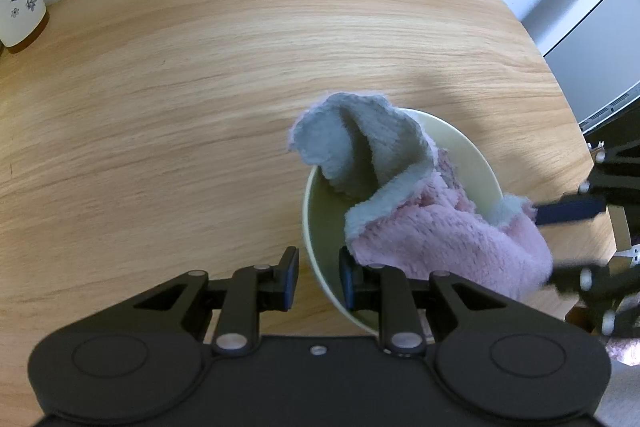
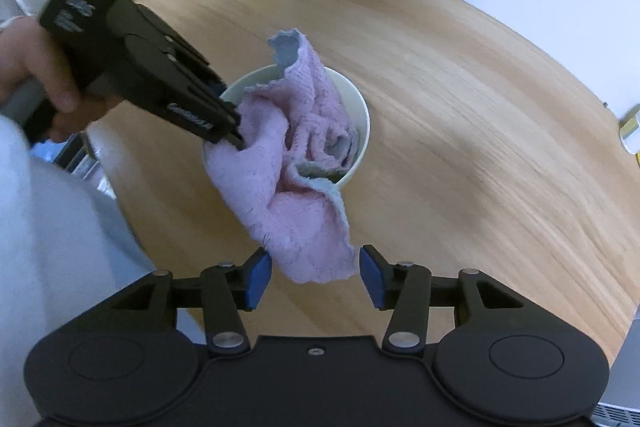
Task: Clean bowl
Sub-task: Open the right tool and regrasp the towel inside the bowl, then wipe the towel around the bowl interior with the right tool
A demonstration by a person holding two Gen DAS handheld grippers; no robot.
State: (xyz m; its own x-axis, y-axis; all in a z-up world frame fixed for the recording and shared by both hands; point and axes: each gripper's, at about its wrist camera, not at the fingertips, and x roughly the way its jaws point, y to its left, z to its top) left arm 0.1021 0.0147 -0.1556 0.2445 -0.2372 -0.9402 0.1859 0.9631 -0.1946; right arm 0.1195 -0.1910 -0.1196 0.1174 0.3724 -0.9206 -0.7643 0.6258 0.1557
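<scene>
Here the bowl [image 2: 352,131] stands upright on the tabletop [image 2: 480,107], mouth up. The left tool [image 1: 319,277] straddles the bowl's near rim, jaws closed on the wall. The cloth [image 2: 296,187] fills the bowl and spills over the rim toward 6 o'clock. The right tool [image 2: 316,277] is wide open, its jaws flanking the hanging corner, gripping nothing. The cloth's long axis runs 12 to 6.

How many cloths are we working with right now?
1. The pink-and-grey cloth is stuffed into the bowl, spilling over its near rim, its hanging end between the open right gripper fingers. The cloth may hide anything under it in the bowl.
</scene>
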